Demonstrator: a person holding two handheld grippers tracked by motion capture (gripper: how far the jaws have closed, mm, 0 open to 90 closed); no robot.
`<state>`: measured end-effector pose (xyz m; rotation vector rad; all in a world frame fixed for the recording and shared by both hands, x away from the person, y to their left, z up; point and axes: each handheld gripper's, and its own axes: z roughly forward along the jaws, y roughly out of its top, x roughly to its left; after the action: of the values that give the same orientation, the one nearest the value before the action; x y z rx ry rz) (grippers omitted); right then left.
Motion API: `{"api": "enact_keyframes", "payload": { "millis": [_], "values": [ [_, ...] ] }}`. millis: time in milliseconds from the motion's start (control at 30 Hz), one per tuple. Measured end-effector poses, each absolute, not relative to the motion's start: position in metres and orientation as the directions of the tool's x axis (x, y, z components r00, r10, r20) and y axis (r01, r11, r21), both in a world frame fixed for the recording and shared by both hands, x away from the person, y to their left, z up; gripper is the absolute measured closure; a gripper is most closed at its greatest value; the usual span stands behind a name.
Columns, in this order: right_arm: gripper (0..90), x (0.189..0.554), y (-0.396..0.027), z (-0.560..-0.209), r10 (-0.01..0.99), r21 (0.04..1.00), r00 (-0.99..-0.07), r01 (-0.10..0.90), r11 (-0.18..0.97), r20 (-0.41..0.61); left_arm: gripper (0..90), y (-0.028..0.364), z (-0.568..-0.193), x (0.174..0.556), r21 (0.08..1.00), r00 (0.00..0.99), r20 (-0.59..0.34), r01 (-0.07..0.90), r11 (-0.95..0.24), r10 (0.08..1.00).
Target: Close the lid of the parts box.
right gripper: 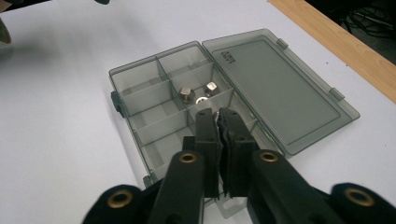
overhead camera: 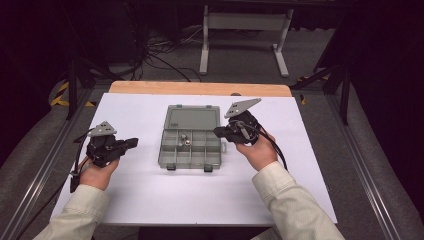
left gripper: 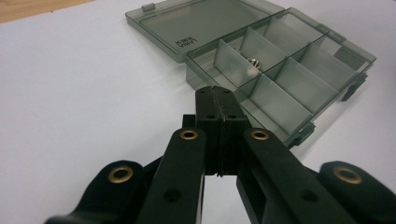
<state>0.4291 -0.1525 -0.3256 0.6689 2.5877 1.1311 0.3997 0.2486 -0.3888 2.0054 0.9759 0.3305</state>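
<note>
Smoky clear plastic compartment box (overhead camera: 190, 137) lies open between left claw (overhead camera: 131, 143) and right claw (overhead camera: 218, 132), both pinched together empty, so its steel nuts (right gripper: 198, 93) sit reachable.

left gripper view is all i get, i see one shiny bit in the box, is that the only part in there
observer: No. The right gripper view shows two metal nuts and a small ring-like piece sharing one compartment of the box.
operator: where is the right gripper
observer: In the high view the right gripper is at the box's right edge, shut and empty.
operator: how does my left gripper sit to the box
observer: The left gripper is off to the box's left, apart from it, over the white table.
</note>
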Motion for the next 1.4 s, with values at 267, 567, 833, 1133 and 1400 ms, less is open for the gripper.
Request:
{"api": "enact_keyframes", "payload": {
  "millis": [267, 567, 833, 1133, 1400],
  "values": [
    [90.0, 0.439, -0.161, -0.329, 0.533, 0.725, -0.845, 0.348, 0.594, -0.031, 89.7, 0.238, -0.377, 0.420, 0.756, 0.648, -0.148, 0.561, -0.336, 0.747],
    [90.0, 0.461, -0.168, -0.343, 0.583, 0.708, -0.813, 0.413, 0.573, 0.002, 89.6, 0.227, -0.374, 0.448, 0.707, 0.656, -0.164, 0.598, -0.376, 0.736],
    [90.0, 0.481, -0.171, -0.358, 0.622, 0.682, -0.782, 0.465, 0.565, 0.018, 89.6, 0.225, -0.374, 0.473, 0.662, 0.617, -0.169, 0.649, -0.376, 0.768],
    [90.0, 0.501, -0.175, -0.369, 0.647, 0.658, -0.761, 0.507, 0.557, 0.038, 89.7, 0.215, -0.376, 0.493, 0.614, 0.619, -0.164, 0.674, -0.411, 0.768],
    [90.0, 0.520, -0.178, -0.386, 0.665, 0.627, -0.744, 0.548, 0.554, 0.063, 89.6, 0.208, -0.386, 0.512, 0.581, 0.604, -0.191, 0.705, -0.407, 0.774]
  ]
}}
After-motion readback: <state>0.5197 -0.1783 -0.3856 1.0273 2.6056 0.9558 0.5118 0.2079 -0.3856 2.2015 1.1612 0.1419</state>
